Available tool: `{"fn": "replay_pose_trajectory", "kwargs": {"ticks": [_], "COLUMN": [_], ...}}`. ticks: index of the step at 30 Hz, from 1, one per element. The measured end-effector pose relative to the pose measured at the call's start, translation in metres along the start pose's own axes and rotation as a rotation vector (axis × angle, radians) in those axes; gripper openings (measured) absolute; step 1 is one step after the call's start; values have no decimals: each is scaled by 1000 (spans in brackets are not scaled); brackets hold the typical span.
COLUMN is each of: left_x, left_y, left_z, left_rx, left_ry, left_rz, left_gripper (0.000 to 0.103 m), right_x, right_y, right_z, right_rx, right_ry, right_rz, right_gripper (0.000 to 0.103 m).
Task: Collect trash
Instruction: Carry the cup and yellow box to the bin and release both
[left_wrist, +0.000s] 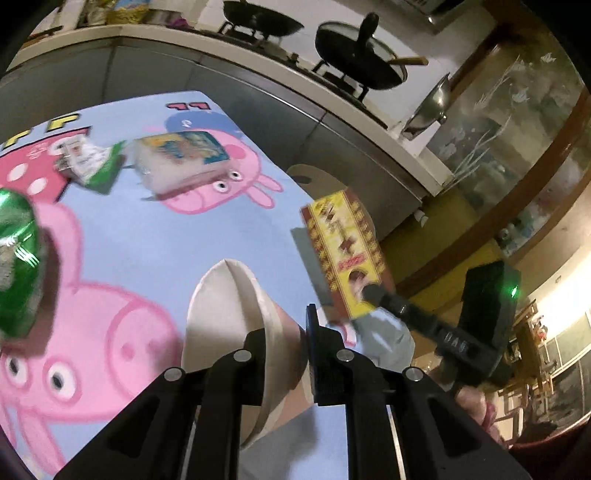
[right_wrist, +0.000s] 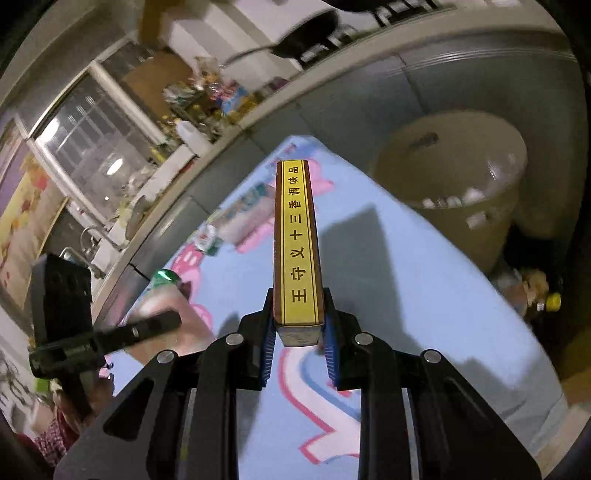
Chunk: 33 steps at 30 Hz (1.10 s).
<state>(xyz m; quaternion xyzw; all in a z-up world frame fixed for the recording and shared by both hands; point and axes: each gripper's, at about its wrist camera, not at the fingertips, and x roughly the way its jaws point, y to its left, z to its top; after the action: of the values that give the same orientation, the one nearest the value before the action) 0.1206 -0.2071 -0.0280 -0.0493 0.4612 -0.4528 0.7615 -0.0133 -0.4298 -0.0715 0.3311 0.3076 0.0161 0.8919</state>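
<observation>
From the left wrist camera, my left gripper has its jaws closed on the rim of a white paper bowl, held on edge above the cartoon-print table. A green can sits at the left edge, and a small green-and-white packet and a printed carton lie on the far side. To the right, my right gripper carries a yellow box in the air.

From the right wrist camera, the right jaws are clamped on the near end of the yellow box, which points away over the table. A tan bin stands beyond the table's far right edge. My left gripper is at the left, near the green can.
</observation>
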Motion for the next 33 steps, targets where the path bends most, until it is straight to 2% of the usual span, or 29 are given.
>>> {"fn": "replay_pose_trajectory", "kwargs": {"ticks": [4, 11, 16, 21, 22, 23, 25, 26, 28, 29, 33], "left_x": [20, 74, 133, 185, 191, 197, 204, 203, 197, 189, 156], "left_y": [-17, -61, -87, -93, -92, -91, -89, -88, -87, -88, -88], "left_z": [26, 91, 136, 158, 160, 161, 162, 163, 162, 162, 155], "left_rx": [32, 109, 156, 186, 185, 182, 174, 167, 156, 158, 152], "left_ry": [7, 19, 45, 90, 92, 93, 92, 86, 70, 54, -8], "left_rz": [-14, -43, -9, 71, 87, 107, 140, 148, 137, 145, 136], "left_gripper": [13, 13, 13, 14, 20, 37, 52, 54, 58, 63, 64], "right_x": [-12, -32, -13, 9, 12, 16, 24, 25, 25, 25, 16], "right_y": [-20, -60, -85, -104, -106, -107, -113, -114, -114, -114, -105], "right_z": [10, 58, 86, 99, 99, 100, 100, 99, 96, 96, 92], "right_rx": [47, 107, 182, 226, 231, 236, 254, 263, 265, 258, 224], "right_ry": [-50, -191, -189, -163, -157, -149, -128, -132, -155, -162, -218], "right_rz": [1, -99, -139, -172, -177, -182, -193, -193, -204, -208, -223], "right_gripper": [22, 22, 22, 23, 25, 26, 28, 35, 43, 43, 43]}}
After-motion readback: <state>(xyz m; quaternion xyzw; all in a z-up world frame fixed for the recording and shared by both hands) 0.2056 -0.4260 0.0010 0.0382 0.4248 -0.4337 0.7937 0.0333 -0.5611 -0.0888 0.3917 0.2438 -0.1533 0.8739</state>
